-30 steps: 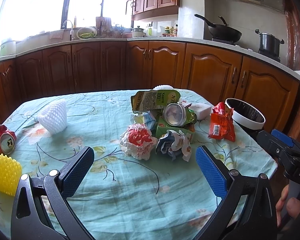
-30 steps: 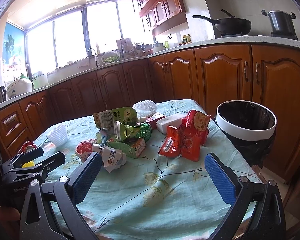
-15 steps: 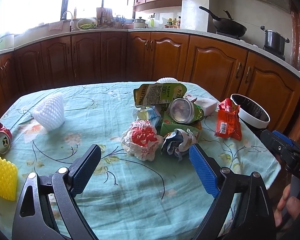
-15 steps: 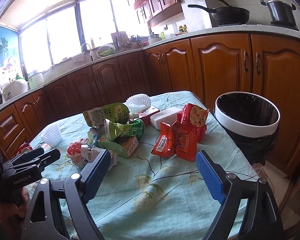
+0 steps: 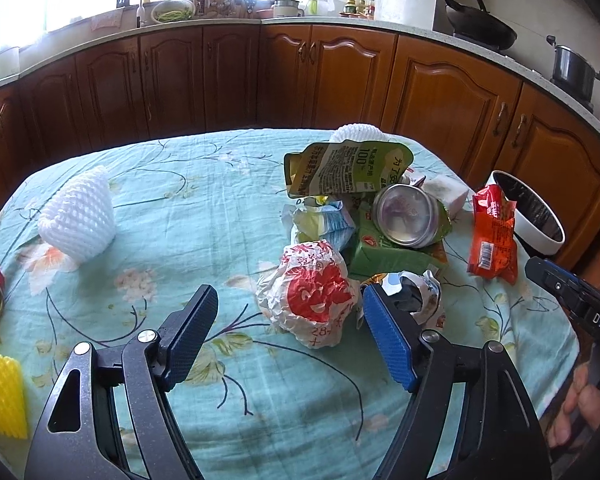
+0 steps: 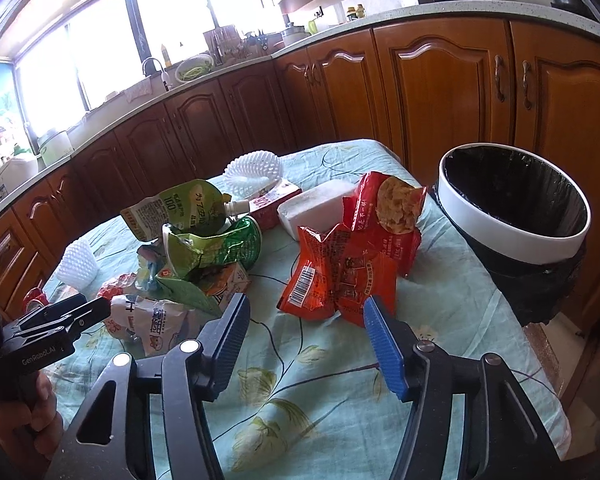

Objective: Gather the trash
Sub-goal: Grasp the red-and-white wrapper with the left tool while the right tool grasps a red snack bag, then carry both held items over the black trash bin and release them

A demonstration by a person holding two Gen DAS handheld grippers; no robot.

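1. Kitchen cabinets ring your floral tablecloth (image 5: 204, 216), trash piled toward its right half.
2. Your left gripper (image 5: 288, 330) is closing, pads not yet touching the crumpled red-and-white wrapper (image 5: 310, 292) at 12 o'clock between them.
3. Your right gripper (image 6: 304, 330) is closing, untouched red snack bag (image 6: 340, 276) at 12 o'clock.
4. White-rimmed bin (image 6: 512, 236) waits at 2 o'clock.
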